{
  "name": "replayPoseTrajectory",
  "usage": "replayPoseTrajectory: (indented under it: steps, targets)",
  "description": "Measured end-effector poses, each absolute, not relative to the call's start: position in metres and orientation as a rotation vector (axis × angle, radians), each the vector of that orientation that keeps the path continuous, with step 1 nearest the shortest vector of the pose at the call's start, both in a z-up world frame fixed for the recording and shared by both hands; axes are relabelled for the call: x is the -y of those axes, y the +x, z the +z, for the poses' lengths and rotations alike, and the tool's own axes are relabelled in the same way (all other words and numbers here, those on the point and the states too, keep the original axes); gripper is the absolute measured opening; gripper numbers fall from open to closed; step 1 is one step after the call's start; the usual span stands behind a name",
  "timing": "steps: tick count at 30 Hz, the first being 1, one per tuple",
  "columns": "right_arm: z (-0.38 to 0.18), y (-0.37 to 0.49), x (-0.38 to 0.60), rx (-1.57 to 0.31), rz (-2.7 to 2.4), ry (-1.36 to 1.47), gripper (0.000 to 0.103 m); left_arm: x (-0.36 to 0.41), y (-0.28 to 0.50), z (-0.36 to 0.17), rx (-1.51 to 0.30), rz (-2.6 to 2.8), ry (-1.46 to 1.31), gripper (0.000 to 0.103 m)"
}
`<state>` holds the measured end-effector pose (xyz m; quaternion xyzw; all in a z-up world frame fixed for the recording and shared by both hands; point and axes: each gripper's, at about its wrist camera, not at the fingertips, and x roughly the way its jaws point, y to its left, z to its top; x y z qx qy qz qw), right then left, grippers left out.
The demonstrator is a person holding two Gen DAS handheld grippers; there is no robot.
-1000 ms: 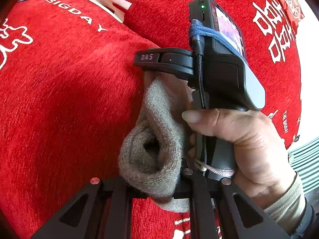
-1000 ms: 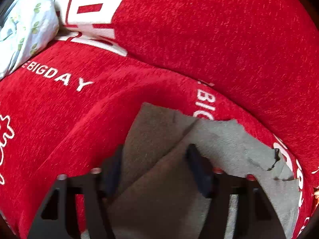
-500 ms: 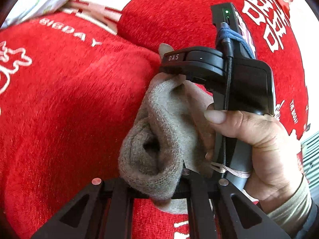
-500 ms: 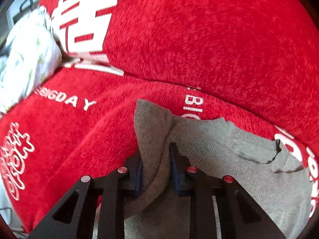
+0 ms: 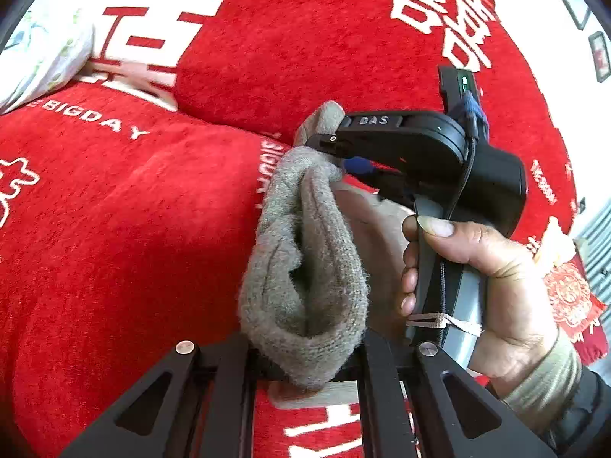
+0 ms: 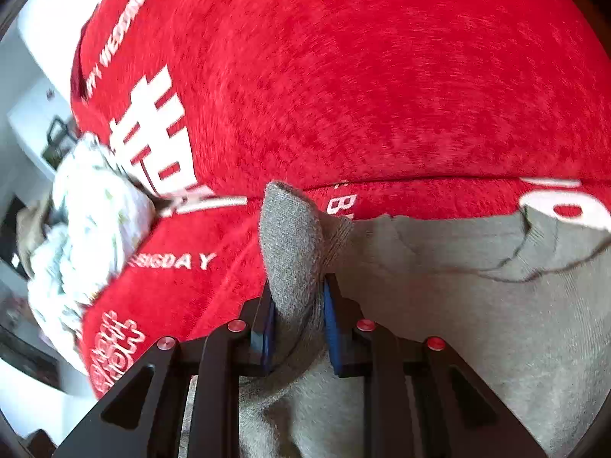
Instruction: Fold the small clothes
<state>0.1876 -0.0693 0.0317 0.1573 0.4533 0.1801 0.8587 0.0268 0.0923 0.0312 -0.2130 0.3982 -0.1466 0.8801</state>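
A grey-brown knitted garment [image 5: 305, 267] hangs bunched between both grippers above a red sofa. My left gripper [image 5: 305, 355] is shut on a thick fold of it at the bottom of the left wrist view. The right gripper's black body [image 5: 420, 152], held by a hand [image 5: 481, 274], shows in that view, pinching the garment's far corner. In the right wrist view, my right gripper [image 6: 298, 316] is shut on a raised corner of the garment [image 6: 290, 252]. The rest of the cloth [image 6: 458, 305] spreads to the right over the seat.
The red sofa cover [image 5: 114, 229] with white lettering fills both views, its back cushion [image 6: 362, 76] rising behind. A white patterned cloth bundle [image 6: 88, 221] lies at the left end of the seat, also in the left wrist view [image 5: 42, 49].
My right gripper shut on the garment's corner and lifted it up off the seat. In the left wrist view the right gripper rose and moved right. My left gripper kept its hold.
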Motion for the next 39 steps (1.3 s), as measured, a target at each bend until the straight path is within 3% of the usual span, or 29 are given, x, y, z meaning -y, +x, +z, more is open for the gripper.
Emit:
replayPoseTrajectory:
  steps: [16,39]
  targets:
    - [0.040,0.163,0.172,-0.869,0.499,0.711,0.023,-0.054,0.009,0.056,-0.761,-0.430,-0.415,0.010]
    - [0.045,0.171,0.244,-0.833,0.538,0.678,0.023,0.054,-0.006,0.077,-0.817,-0.325,-0.136,0.010]
